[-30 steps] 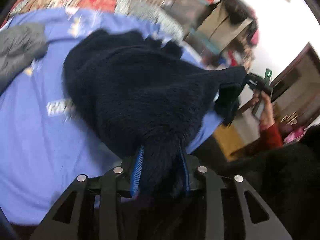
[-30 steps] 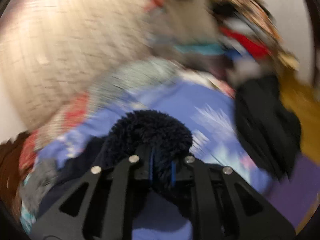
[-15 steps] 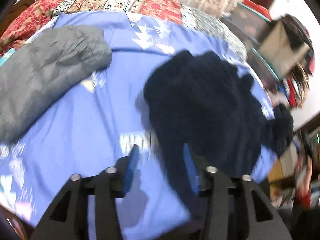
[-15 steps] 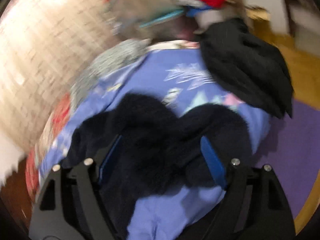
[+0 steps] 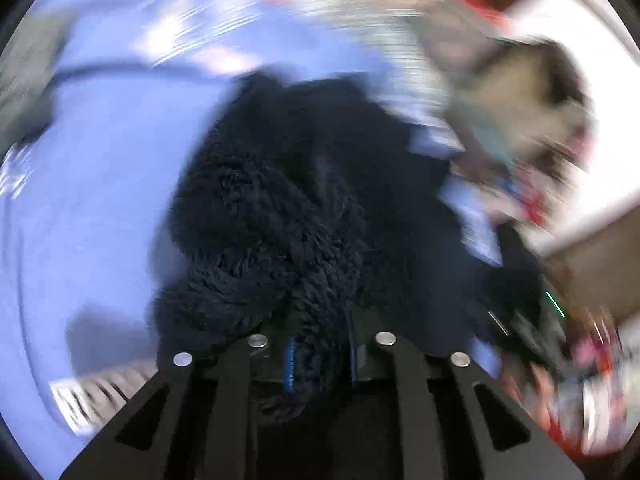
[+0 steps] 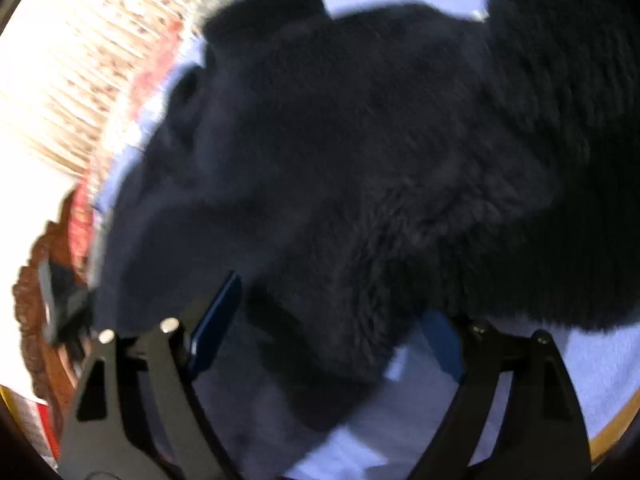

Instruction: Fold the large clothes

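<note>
Nothing readable in either view, honestly. The blue bedsheet (image 5: 100, 200) has some white printed patches, and one near the bottom left of the left wrist view looks like it could be lettering, but it's way too smeared to make out. No labels, brands or numbers show on the dark fleece garment (image 6: 360, 140) either.

fleece garment (image 5: 280, 208) | dark navy, fuzzy | bunched in folds | lying on blue bedsheet (image 5: 100, 200)
</note>
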### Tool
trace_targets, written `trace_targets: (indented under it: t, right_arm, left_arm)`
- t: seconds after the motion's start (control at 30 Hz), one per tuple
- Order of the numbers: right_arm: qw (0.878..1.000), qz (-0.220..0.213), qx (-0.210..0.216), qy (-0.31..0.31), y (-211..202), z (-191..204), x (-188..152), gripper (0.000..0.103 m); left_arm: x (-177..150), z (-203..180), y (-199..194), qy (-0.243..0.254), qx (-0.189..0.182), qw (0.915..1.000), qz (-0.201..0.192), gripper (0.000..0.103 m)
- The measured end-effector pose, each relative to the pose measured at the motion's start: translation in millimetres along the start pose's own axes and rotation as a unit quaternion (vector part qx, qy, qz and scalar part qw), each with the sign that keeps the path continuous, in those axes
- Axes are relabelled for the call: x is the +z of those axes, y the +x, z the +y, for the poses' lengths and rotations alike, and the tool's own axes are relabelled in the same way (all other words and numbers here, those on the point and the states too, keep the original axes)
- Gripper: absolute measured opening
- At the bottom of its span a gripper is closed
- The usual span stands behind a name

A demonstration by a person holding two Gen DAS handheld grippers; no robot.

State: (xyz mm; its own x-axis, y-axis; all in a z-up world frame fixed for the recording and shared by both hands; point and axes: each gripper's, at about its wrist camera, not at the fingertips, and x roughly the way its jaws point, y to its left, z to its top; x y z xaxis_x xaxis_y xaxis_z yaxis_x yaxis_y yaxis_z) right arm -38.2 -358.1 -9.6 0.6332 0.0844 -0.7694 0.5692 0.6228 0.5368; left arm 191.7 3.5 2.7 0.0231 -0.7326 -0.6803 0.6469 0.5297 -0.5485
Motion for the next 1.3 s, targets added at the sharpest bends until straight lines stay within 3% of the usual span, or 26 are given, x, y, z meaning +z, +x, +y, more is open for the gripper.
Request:
trace_targets:
  t: [0.07, 0.13, 0.23, 0.3, 0.37, 0.47, 0.6, 0.67, 0.73, 0.83, 0.9, 1.0, 1.1, 1.13, 1.23, 1.3]
  right_arm:
    - [0.999, -0.024, -0.008, -0.033, -17.1, 11.0, 1.7, 0.083]
    - [0.997, -0.058, -0.021, -0.048, -37.7, 18.3, 1.7, 0.083]
    - [0.989, -0.112, -0.043, -0.091, -68.6, 40.4, -2.1, 0.083]
    - [0.984, -0.124, -0.039, -0.118, -75.0, 59.5, -1.5, 0.083]
    - [0.985, -0.109, -0.037, -0.132, -75.1, 66.0, -4.0, 0.083]
    - [0.987, -0.094, -0.027, -0.13, -72.5, 70.9, -8.5, 0.083]
    - [0.987, -0.083, -0.048, -0.126, -69.1, 61.6, -17.8, 0.083]
    - [0.989, -0.078, -0.057, -0.115, -64.1, 56.8, -20.0, 0.083]
    - [0.989, -0.08, -0.065, -0.102, -60.3, 51.3, -19.6, 0.083]
    - [0.99, -0.09, -0.069, -0.084, -63.8, 36.3, -13.5, 0.083]
    - [0.991, -0.095, -0.068, -0.07, -68.3, 25.4, -9.9, 0.083]
    - [0.991, -0.097, -0.08, -0.051, -74.9, 8.5, -5.1, 0.083]
    - [0.99, -0.098, -0.092, -0.033, -81.1, -5.7, -4.2, 0.083]
    - [0.99, -0.098, -0.095, -0.03, -82.4, -7.7, -4.6, 0.083]
    - [0.988, -0.099, -0.111, -0.03, -82.5, -15.0, 1.5, 0.083]
    - [0.987, -0.1, -0.125, -0.032, -77.6, -16.8, 5.4, 0.083]
  left_arm:
    - [-38.7, -59.9, -44.3, 0.107, -0.026, 0.9936, -0.025, 0.039]
    - [-84.5, -107.2, -82.8, 0.188, -0.062, 0.9798, -0.031, 0.039]
    - [-132.3, -141.2, -108.3, 0.229, -0.115, 0.9665, 0.008, 0.039]
    - [-152.3, -149.9, -104.3, 0.244, -0.109, 0.9626, 0.042, 0.04]
    - [-168.8, -144.8, -94.1, 0.241, -0.077, 0.9646, 0.075, 0.041]
    - [-171.1, -124.6, -97.9, 0.201, -0.031, 0.9752, 0.087, 0.041]
    - [-151.5, -101.3, -144.3, 0.166, 0.007, 0.9857, 0.028, 0.041]
    - [-127.6, -83.8, -167.8, 0.133, 0.01, 0.991, -0.011, 0.043]
    - [-91.0, -69.3, -165.9, 0.102, 0.03, 0.9934, -0.043, 0.047]
    - [-36.2, -34.0, -135.8, 0.06, 0.062, 0.9944, -0.06, 0.062]
    - [8.4, -9.4, -77.5, 0.043, 0.055, 0.9972, -0.028, 0.064]
    - [48.5, 14.2, 14.3, 0.04, 0.05, 0.997, 0.043, 0.065]
    - [66.5, 28.3, 89.7, 0.044, 0.056, 0.9932, 0.093, 0.065]
    - [66.6, 36.0, 104.9, 0.025, 0.037, 0.9935, 0.105, 0.065]
    - [66.8, 34.8, 134.3, 0.004, -0.022, 0.9927, 0.118, 0.065]
    - [60.9, 25.1, 148.1, 0.022, -0.013, 0.9928, 0.117, 0.064]
